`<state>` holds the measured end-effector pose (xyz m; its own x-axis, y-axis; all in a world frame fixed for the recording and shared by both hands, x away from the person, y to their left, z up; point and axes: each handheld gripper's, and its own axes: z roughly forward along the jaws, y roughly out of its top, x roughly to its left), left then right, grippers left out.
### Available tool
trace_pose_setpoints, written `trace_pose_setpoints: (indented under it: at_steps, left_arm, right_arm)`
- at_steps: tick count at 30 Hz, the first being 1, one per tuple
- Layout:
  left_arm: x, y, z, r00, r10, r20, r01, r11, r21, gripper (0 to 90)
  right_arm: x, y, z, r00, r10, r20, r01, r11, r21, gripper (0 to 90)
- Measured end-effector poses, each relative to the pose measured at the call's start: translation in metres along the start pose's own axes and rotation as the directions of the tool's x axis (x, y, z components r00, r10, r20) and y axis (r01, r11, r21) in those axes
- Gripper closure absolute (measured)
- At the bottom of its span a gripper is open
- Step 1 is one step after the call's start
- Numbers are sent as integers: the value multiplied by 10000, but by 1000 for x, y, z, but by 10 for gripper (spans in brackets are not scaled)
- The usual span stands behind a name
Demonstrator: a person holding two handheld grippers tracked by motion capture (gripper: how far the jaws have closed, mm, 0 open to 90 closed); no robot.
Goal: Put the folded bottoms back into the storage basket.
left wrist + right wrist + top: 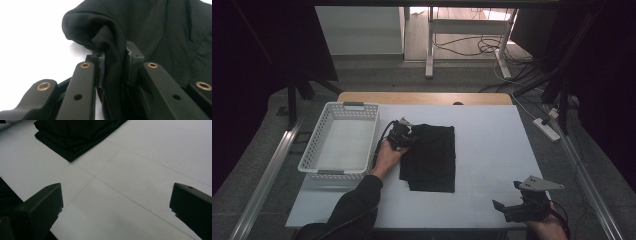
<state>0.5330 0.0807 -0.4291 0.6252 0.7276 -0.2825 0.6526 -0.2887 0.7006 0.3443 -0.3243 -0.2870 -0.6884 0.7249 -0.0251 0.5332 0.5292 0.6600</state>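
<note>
Folded black cloth (432,157) lies flat on the white worktop (492,150), just right of the white basket (343,141). Long axis runs front to back, from the person's edge toward the far edge; short sides face near and far.

Left hand-held gripper (400,135) sits at the cloth's far-left corner. In the left gripper view its jaws pinch a raised fold of the cloth (113,57); fabric fills the gap between the pads (101,67) and bulges above them.

Right hand-held gripper (522,207) is at the near-right edge of the worktop, well apart from the cloth, jaws spread wide over bare worktop (130,185). Cloth's near corner (72,137) shows ahead of it.
</note>
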Motion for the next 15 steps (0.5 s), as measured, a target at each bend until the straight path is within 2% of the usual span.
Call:
trace_pose_setpoints:
  at_steps: [3, 6, 8, 10, 12, 15]
  left_arm:
    - [-1, 0, 0, 10000, 65, -63, -65, 10000, -1, 737]
    - [-2, 0, 0, 9998, 158, -118, -158, 9999, -22, 737]
    - [-1, 0, 0, 9999, 141, -94, -141, 9999, -31, 736]
    - [-1, -1, 0, 9998, 150, -96, -150, 9999, -42, 736]
    - [-2, -1, 0, 9997, 189, -160, -190, 9998, -47, 736]
    - [-3, -1, 0, 9994, 252, -230, -254, 9996, -86, 736]
  right_arm:
    - [2, 2, 4, 9999, -119, -121, 118, 9999, -88, 0]
    - [5, 6, 6, 9992, -7, -396, -8, 9993, -382, 0]
    - [8, 10, 8, 9985, -98, -545, 68, 9985, -552, 0]
    - [9, 14, 10, 9980, -147, -617, 109, 9981, -609, 0]
    - [11, 17, 13, 9956, -186, -916, 131, 9981, -603, 0]
    - [13, 20, 16, 9928, -426, -1119, 354, 9972, -662, 0]
